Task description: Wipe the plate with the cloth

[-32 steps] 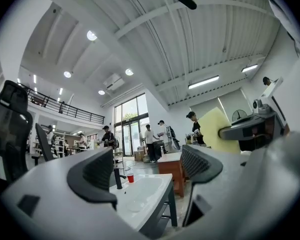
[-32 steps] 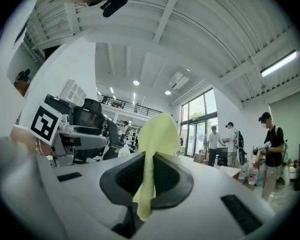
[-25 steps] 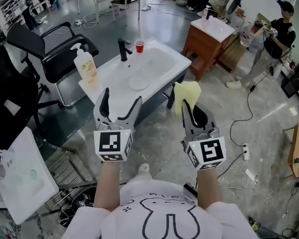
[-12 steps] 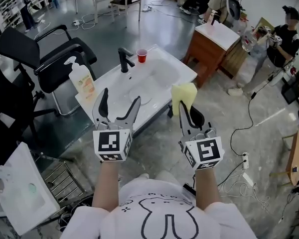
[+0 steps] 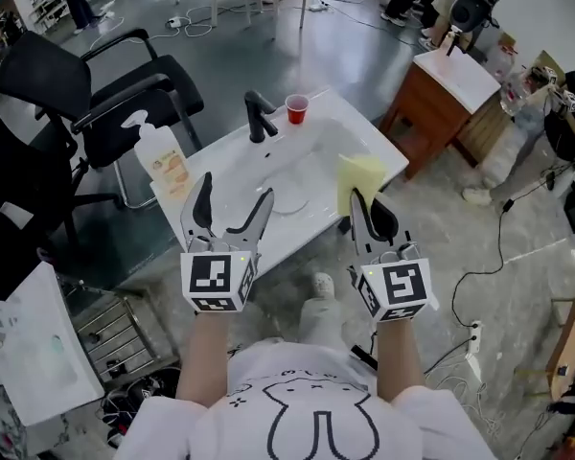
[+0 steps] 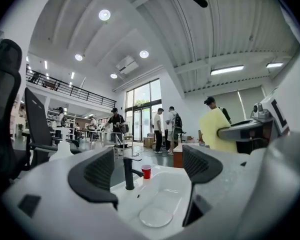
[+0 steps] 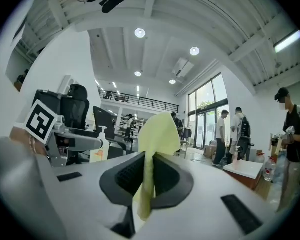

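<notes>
A clear round plate [image 5: 289,199] lies in the basin of a white sink [image 5: 220,161]; in the left gripper view the plate [image 6: 156,216] shows low between the jaws, some way ahead. My left gripper [image 5: 235,195] hovers open and empty in front of the sink. My right gripper [image 5: 368,209] is shut on a yellow cloth [image 5: 360,175], held up beside the sink's right end. In the right gripper view the cloth [image 7: 157,131] stands pinched between the jaws of the right gripper [image 7: 147,176]. Both grippers are apart from the plate.
A black faucet [image 5: 259,115] and a red cup [image 5: 296,108] stand at the sink's back, a soap bottle [image 5: 163,159] on its left end. A black office chair [image 5: 125,84] is behind left, a wooden cabinet [image 5: 450,94] to the right. Several people stand farther off.
The sink has drawn nearer and now lies right ahead of both grippers. The grippers keep the same pose, the right one still holding the cloth.
</notes>
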Demonstrator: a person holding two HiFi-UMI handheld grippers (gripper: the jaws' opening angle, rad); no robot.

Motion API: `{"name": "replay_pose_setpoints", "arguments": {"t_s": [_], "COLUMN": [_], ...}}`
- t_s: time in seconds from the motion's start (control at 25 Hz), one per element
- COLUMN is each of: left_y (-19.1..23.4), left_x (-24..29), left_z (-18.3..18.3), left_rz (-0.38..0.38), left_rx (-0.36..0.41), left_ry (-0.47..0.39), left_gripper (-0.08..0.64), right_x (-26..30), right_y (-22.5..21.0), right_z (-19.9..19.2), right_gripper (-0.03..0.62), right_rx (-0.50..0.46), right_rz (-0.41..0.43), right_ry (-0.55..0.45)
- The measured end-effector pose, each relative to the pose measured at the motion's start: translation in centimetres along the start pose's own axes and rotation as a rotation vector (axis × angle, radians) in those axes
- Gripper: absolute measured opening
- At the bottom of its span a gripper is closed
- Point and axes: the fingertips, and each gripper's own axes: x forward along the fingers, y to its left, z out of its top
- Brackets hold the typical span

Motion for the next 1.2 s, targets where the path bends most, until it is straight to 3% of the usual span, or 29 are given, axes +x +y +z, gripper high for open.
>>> {"name": "replay_pose_setpoints", "arguments": {"t_s": [0.44, 0.72, 0.96, 1.2], "left_y": [3.8, 5.8, 6.4, 6.2], "left_x": [8.5, 10.2, 9.9, 8.9], "left_z": [-3.8, -6.1, -8.3, -13.0], "left_rz": [0.315, 0.508, 0.613, 0.661], "left_rx": [-0.057, -0.076, -0.093, -0.153], "left_ry": [0.095, 0.155, 0.201, 0.294], "left_gripper": [0.428, 0.428, 0.428, 0.428], "right_x": [12.6, 19.1, 22.7, 24.8], "right_y": [-7.8, -10.4, -9.3, -7.1], "right_z": [-4.9, -7.8, -11.2, -18.0], "right_gripper": [0.037, 0.037, 0.037, 0.037], "right_rx": [0.033, 0.048, 0.065, 0.088], "right_rz": [0.263, 0.414, 0.535, 0.615], "right_ry": [0.054, 0.088, 0.144, 0.306]}}
